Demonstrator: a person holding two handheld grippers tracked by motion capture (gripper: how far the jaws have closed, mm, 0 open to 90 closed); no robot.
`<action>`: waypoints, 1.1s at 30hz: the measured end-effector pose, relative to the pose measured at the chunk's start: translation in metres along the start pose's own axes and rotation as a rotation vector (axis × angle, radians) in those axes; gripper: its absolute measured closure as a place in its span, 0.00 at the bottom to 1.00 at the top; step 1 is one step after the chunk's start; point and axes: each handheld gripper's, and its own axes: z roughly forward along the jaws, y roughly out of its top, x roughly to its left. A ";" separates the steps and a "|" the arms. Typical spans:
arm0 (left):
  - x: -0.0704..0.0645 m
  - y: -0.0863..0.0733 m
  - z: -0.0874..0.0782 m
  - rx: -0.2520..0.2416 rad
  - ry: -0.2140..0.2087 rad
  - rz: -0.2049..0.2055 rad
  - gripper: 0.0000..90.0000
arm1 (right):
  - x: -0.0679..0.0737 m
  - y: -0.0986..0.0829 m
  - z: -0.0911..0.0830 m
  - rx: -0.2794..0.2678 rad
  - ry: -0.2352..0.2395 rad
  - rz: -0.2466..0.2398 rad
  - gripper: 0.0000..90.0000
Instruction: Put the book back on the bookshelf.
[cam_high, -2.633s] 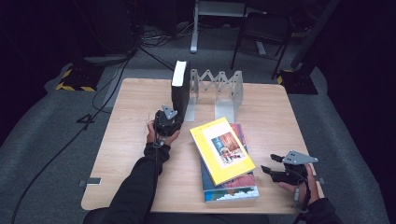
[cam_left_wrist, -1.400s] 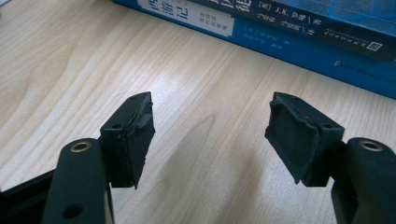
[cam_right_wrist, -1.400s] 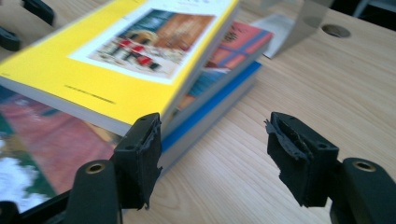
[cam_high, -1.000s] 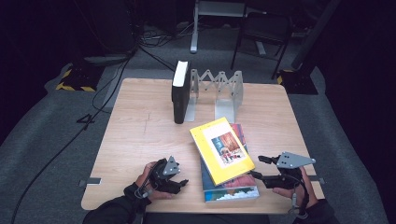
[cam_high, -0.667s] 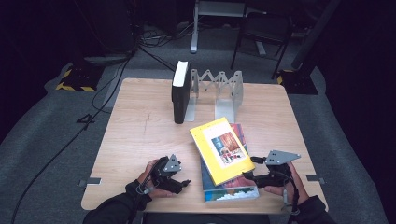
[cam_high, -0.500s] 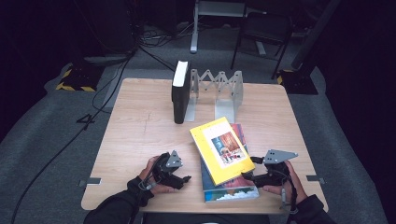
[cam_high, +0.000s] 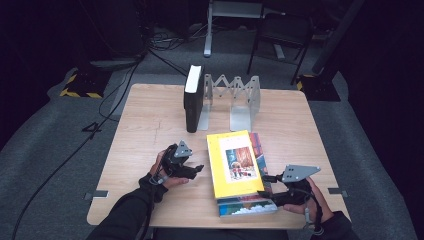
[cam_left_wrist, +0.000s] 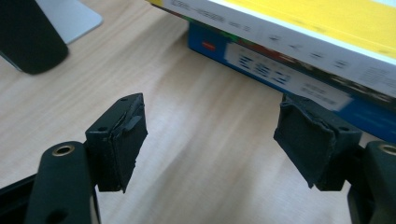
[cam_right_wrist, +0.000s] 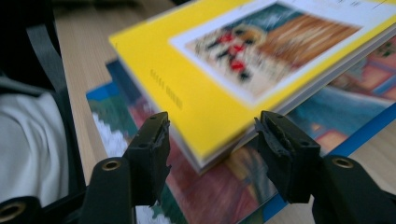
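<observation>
Pale wood worktop (cam_high: 150, 120) under dark surroundings. Nearest: right tool (cam_high: 266, 187), jaws apart at corner of yellow book (cam_high: 234, 163), stacked on blue book (cam_high: 246, 205). Left tool (cam_high: 197, 169) spread open beside stack. Beyond: black book (cam_high: 192, 98) upright against grey rack (cam_high: 235, 95).

Table (cam_high: 150, 130): sitting in the middle, made of light wood.
Chair (cam_high: 280, 37): standing behind the table.
Cables (cam_high: 150, 47): lying on the grey floor (cam_high: 45, 150) — black ones.
Striped block (cam_high: 79, 85): lying far left — yellow and black.
</observation>
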 end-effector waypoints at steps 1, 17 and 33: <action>0.001 0.001 0.002 -0.006 -0.006 -0.007 0.29 | -0.003 0.005 -0.003 -0.013 -0.006 0.014 0.46; 0.015 0.022 0.025 -0.012 -0.002 -0.010 0.30 | -0.045 0.029 0.044 0.168 0.030 0.121 0.30; 0.025 0.033 0.037 -0.017 0.009 -0.010 0.42 | -0.051 0.032 0.048 0.125 0.072 0.095 0.38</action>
